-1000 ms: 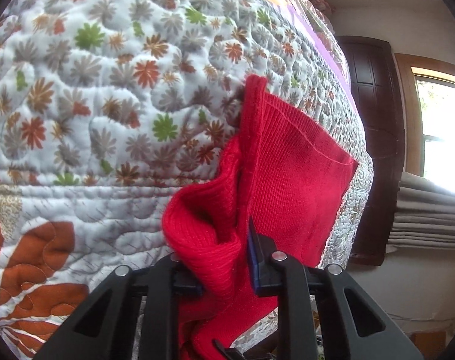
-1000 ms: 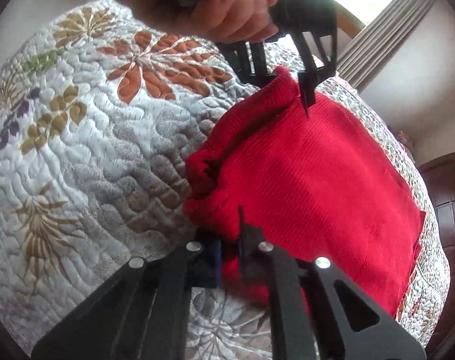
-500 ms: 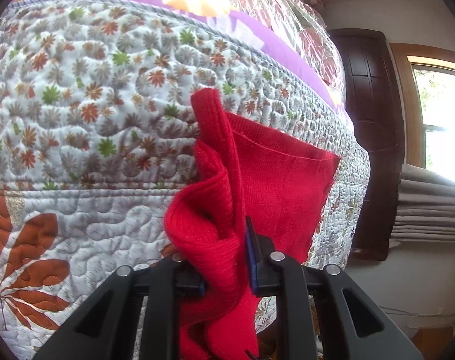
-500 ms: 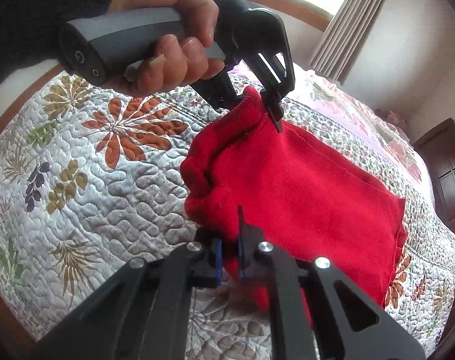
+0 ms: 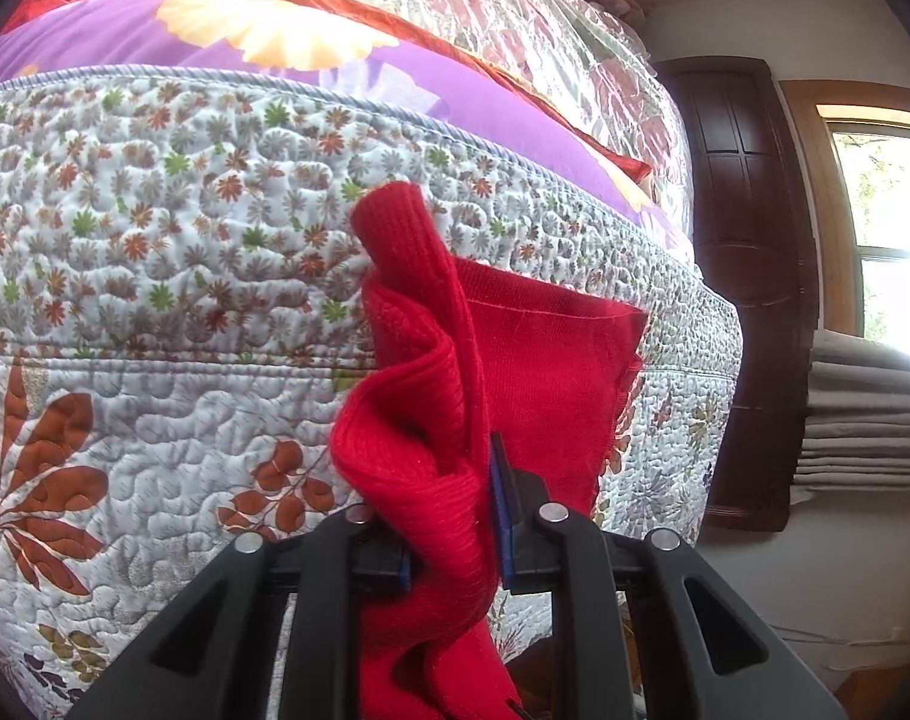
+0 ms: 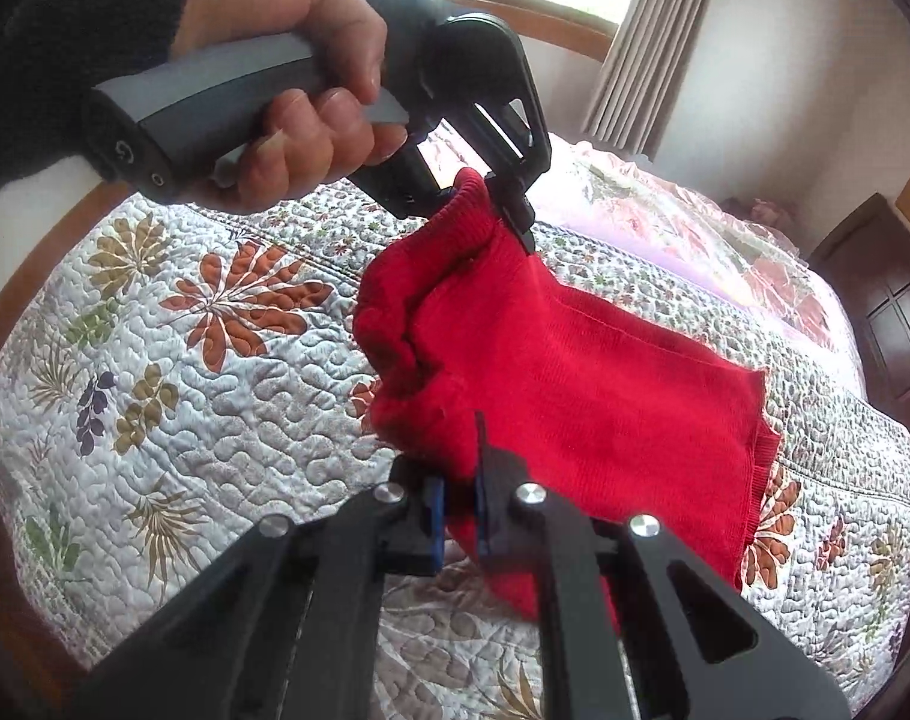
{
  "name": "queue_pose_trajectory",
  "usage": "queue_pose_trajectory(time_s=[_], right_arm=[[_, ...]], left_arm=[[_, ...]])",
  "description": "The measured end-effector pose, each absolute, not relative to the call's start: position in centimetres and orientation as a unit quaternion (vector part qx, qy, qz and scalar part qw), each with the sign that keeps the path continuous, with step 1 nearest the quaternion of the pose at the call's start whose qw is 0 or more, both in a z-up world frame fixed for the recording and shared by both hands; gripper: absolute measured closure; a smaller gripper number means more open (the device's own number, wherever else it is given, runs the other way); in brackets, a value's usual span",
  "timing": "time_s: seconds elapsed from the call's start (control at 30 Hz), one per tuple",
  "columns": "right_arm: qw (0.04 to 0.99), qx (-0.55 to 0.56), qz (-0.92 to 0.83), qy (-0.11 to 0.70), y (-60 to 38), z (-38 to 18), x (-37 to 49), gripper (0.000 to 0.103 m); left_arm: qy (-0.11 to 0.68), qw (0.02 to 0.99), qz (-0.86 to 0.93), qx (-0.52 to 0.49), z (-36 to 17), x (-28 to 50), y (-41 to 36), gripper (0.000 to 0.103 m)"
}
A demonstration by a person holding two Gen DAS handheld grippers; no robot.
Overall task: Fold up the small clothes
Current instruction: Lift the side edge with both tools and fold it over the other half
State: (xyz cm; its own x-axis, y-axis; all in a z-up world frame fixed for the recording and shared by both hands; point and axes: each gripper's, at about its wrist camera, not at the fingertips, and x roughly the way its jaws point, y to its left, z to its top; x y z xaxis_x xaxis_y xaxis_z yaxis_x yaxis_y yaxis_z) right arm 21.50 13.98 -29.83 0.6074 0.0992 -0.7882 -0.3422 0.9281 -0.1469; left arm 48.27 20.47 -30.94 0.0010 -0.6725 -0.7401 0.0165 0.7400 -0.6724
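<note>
Red knit [image 6: 575, 396] between 2 clamped tongs [image 6: 455, 516]

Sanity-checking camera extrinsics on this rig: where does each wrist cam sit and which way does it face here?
Left wrist: sits behind the left gripper, looking along its fingers across the quilted bed toward a dark wooden door and window; only its own black fingers show, shut on the red garment.
Right wrist: sits behind the right gripper, facing across the bed toward the curtained window; shows the person's left hand holding the left gripper.
Shared: the red garment, the quilt, the left gripper.
</note>
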Motion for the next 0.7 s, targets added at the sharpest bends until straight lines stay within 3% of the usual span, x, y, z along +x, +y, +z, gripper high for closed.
queue_pose_trajectory(time_s=[0.7], right_arm=[[0.893,-0.039,0.101,0.436,4.4,-28.0,19.4,0.097]], left_arm=[[0.658,0.703,-0.217,-0.163,-25.3,47.0,9.1,0.084]])
